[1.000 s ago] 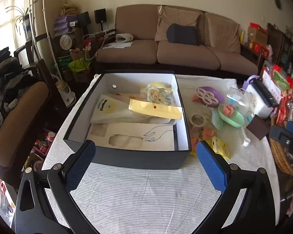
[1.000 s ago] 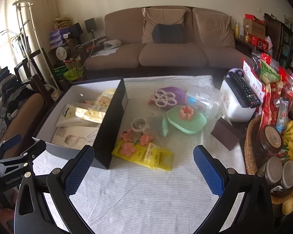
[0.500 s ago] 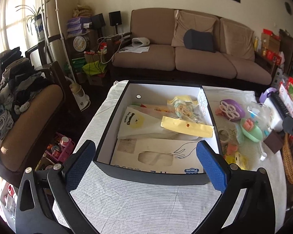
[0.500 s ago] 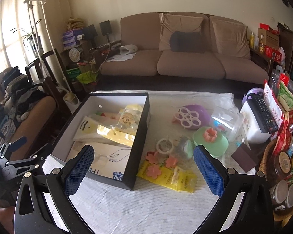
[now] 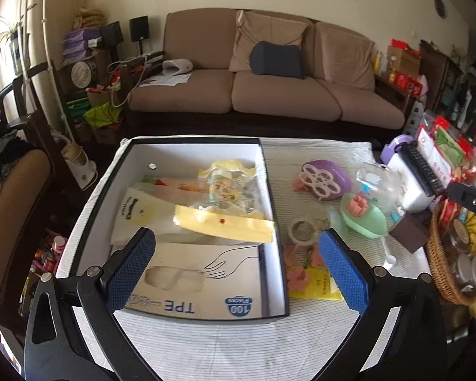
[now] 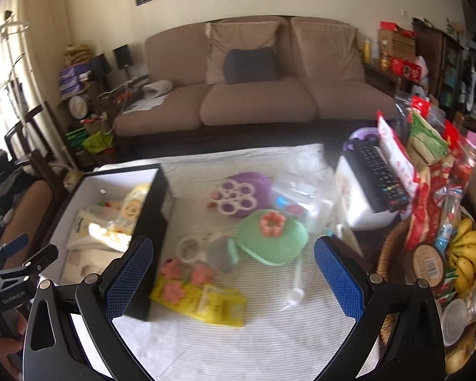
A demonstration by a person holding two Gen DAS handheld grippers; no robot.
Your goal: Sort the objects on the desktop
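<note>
— Yellow packet (image 6: 203,301) lies just right of the box (image 6: 149,222); both grippers hang wide, holding nothing.
— Then I'd bring the right gripper (image 6: 234,273) low over it, nip one edge, keeping the left gripper (image 5: 238,260) off the box.

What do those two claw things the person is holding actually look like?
Both match: the left gripper and right gripper each have black, angular metal arms with silver bolts, ending in two flat fingers padded with textured blue rubber. White lettering marks the left one's body, too blurred to read. No cables show.
</note>
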